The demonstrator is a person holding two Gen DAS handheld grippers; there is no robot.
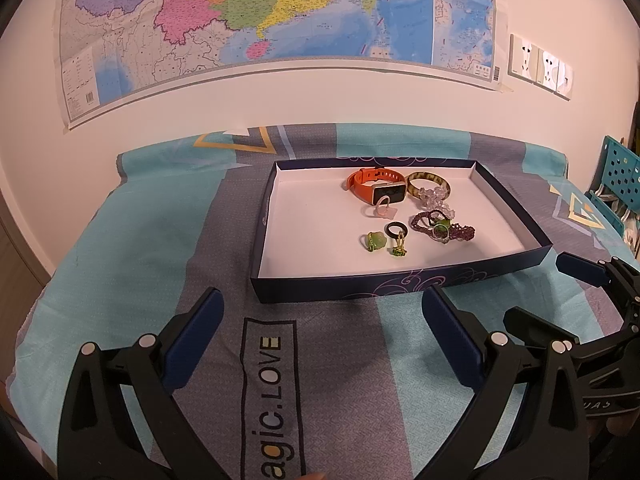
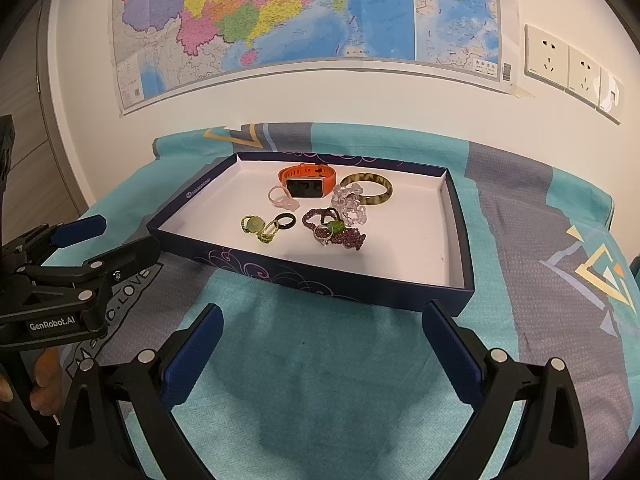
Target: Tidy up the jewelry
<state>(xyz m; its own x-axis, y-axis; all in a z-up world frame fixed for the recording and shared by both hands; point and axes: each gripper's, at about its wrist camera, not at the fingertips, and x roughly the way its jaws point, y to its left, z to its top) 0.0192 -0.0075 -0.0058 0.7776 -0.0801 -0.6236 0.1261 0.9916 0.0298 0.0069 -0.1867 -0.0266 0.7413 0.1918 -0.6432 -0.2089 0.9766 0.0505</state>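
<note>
Left gripper (image 1: 322, 320) is held spread wide, empty, low over the bedspread (image 1: 168, 220). Jewelry is piled inside the tray (image 1: 400, 280) at 12 o'clock, likely for sorting: green rings (image 1: 374, 242), orange watch (image 1: 374, 184), purple bracelet (image 1: 444, 228). Right gripper (image 2: 322, 326) is likewise agape, empty, staged short of the tray.

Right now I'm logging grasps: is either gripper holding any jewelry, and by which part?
Nothing is held. The left gripper and right gripper both hover with jaws open over the bedspread, short of the dark blue box lid.
</note>
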